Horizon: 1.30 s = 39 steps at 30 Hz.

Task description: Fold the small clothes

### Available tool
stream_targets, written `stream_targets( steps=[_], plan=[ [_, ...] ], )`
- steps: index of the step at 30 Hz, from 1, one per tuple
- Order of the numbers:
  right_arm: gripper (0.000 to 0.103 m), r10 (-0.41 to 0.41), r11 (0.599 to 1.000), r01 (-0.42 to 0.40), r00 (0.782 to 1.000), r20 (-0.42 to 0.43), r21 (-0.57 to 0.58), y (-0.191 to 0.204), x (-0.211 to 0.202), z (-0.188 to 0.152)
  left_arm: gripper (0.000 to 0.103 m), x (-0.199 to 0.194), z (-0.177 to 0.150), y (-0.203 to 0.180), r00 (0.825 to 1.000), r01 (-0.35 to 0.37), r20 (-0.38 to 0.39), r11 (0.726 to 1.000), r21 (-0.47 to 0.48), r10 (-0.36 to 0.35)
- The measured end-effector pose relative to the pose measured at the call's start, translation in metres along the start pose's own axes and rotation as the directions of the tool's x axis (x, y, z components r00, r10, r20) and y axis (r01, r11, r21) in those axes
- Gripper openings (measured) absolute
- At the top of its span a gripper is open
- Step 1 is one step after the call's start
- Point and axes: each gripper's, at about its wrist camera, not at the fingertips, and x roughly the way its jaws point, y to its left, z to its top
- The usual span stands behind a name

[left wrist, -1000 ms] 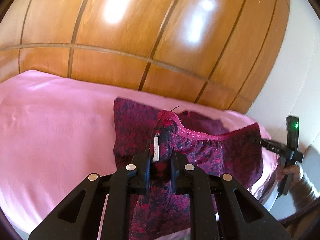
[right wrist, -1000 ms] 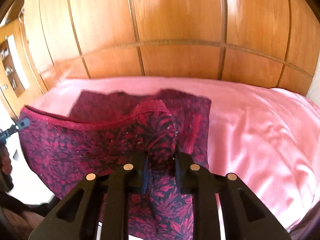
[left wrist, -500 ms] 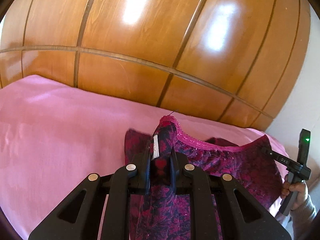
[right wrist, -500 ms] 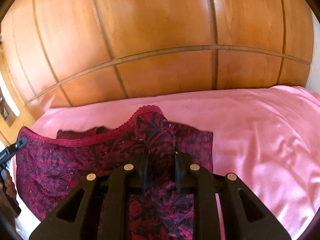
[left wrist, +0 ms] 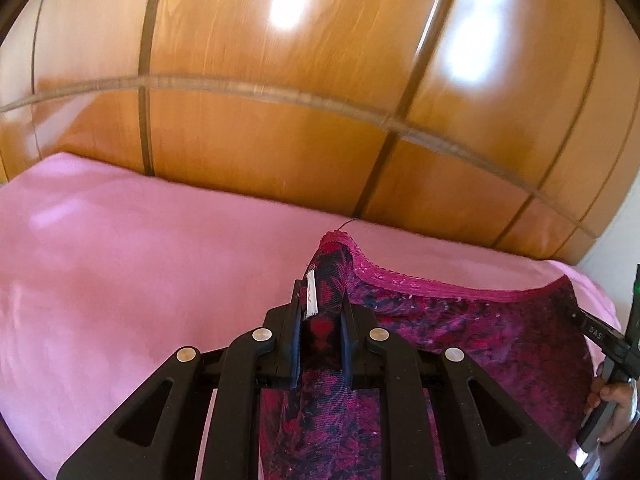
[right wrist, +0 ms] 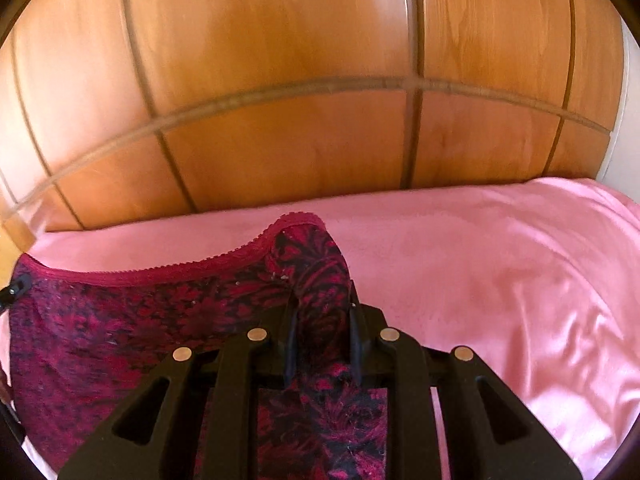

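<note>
Underwear (left wrist: 460, 332), one dark garment with a crimson floral print and a pink lace waistband, hangs stretched between two grippers above a bed covered by one pink sheet (left wrist: 140, 264). In the left wrist view, the left gripper (left wrist: 320, 316) has its jaws clenched on a bunched corner of the waistband; the pinched fabric rises to 12 o'clock of the jaws, with one small white label (left wrist: 311, 294) lying against the left finger, and the rest trails away toward 3 o'clock, where the other gripper's tip meets the far corner. A person's hand (left wrist: 612, 408) shows at 4 o'clock, gripping that tool's handle. In the right wrist view, the right gripper (right wrist: 322, 312) has its jaws grasping the opposite corner, the fold standing up at 12 o'clock and the lace edge sagging toward 9 o'clock, where the other gripper's black tip shows. Behind the bed stands a wooden panelled wardrobe (right wrist: 300, 100).
</note>
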Motion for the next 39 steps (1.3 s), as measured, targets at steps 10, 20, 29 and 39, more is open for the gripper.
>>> stream_targets(
  steps=[10, 20, 29, 39],
  plan=[
    [0.031, -0.048, 0.999, 0.051, 0.986, -0.161, 0.016, -0.014, 0.054, -0.003, 0.031, 0.061, -0.011, 0.024, 0.979, -0.06, -0.2, 0.996, -0.069, 0.045],
    [0.068, 0.139, 0.983, -0.129, 0.988, -0.073, 0.129, -0.063, -0.035, -0.035, 0.062, -0.035, -0.068, 0.065, 0.977, 0.14, -0.127, 0.967, -0.213, -0.169],
    [0.064, 0.27, 0.95, -0.238, 0.95, -0.155, 0.201, -0.077, -0.079, -0.133, 0.058, -0.086, -0.168, 0.062, 0.921, 0.298, -0.173, 0.918, -0.26, -0.348],
    [0.012, 0.311, 0.941, -0.289, 0.944, -0.112, 0.179, -0.07, -0.126, -0.13, 0.012, -0.116, -0.161, 0.059, 0.924, 0.313, -0.133, 0.908, -0.28, -0.359]
  ],
)
